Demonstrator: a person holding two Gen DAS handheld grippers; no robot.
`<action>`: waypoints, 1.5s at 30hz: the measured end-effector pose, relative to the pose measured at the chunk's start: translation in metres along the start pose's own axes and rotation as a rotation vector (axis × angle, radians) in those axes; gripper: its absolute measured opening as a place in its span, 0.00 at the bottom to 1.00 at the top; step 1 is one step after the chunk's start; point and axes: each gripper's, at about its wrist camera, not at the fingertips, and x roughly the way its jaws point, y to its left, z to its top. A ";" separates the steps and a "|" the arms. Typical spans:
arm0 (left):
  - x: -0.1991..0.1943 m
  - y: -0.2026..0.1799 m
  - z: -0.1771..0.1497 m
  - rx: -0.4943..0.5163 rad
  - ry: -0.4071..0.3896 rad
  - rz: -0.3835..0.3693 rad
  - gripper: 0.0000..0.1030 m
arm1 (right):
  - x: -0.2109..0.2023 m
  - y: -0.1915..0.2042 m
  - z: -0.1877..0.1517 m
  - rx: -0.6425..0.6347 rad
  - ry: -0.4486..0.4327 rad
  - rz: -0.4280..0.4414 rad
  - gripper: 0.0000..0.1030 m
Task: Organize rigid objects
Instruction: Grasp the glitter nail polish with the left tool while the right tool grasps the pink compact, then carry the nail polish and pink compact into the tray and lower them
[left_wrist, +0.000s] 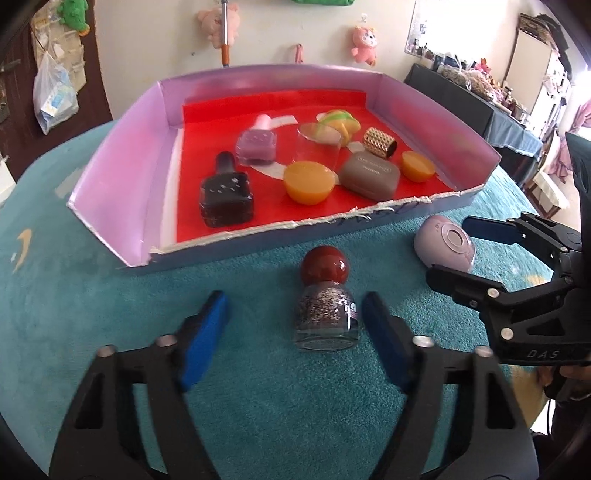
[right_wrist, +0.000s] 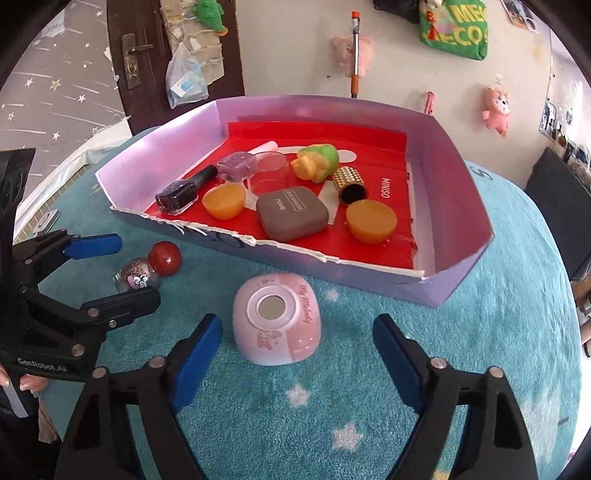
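Left black two-finger gripper with blue pads (left_wrist: 295, 325) hovering low over the teal fleece cloth (left_wrist: 258, 406), jaws standing wide apart on either side of the small glass bottle of glitter with a round dark-red cap (left_wrist: 325, 299), neither pad touching it; bottle lying on its side on the cloth, cap pointing toward the tray. Right black two-finger gripper with blue pads (right_wrist: 297, 343) likewise spread wide, flanking the pink rounded plastic case with a circular mirror window (right_wrist: 277, 325), pads near it but apart from it; case resting on the cloth just in front of the torn front edge of the shallow lilac cardboard tray with a red liner (right_wrist: 454, 206). Sitting inside the tray: black square nail-polish bottle (left_wrist: 226, 197), purple square nail-polish bottle with a pale cap (left_wrist: 256, 142), clear drinking glass (left_wrist: 317, 151), two orange round jelly cups (left_wrist: 309, 182), grey rounded-square case (left_wrist: 369, 176), gold studded cylindrical cap (left_wrist: 379, 142), and yellow-and-green toy figure (right_wrist: 314, 161) lying at the rear.
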 end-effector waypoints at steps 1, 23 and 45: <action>0.000 -0.001 0.000 0.003 -0.004 0.005 0.63 | 0.000 0.002 0.000 -0.004 -0.001 0.001 0.77; -0.020 -0.013 -0.003 0.033 -0.045 -0.054 0.28 | -0.021 0.011 -0.008 -0.020 -0.049 0.034 0.49; -0.062 -0.002 0.038 0.031 -0.138 -0.066 0.28 | -0.042 0.001 0.009 0.011 -0.088 0.099 0.49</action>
